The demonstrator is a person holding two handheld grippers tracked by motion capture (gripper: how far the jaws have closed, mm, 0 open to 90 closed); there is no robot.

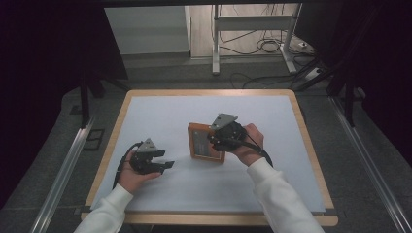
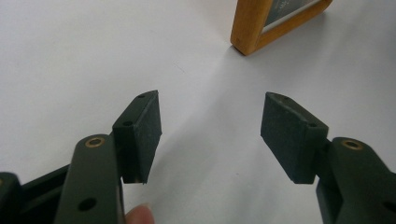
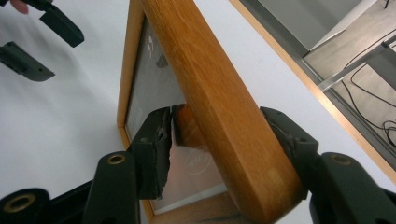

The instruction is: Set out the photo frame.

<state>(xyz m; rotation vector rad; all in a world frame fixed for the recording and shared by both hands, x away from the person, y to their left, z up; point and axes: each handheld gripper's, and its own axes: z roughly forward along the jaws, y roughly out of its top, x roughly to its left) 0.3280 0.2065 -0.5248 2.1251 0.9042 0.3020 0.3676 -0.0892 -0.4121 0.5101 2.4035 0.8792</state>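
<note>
White table [image 1: 160,109], wooden frame [image 1: 198,145] pinched.
Right gripper [image 3: 219,140] clamps its rail, risking slip; left gripper [image 2: 210,128] gapes empty.

1 wooden picture frame [image 1: 206,141]; 2 hand-held grippers; 1 table [image 1: 145,116].

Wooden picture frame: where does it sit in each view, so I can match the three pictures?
High view: wooden picture frame at table centre, under the right gripper.
Left gripper view: its corner at top right.
Right gripper view: its side bar clamped between the jaws.
Shared landmark: the white table surface.
</note>
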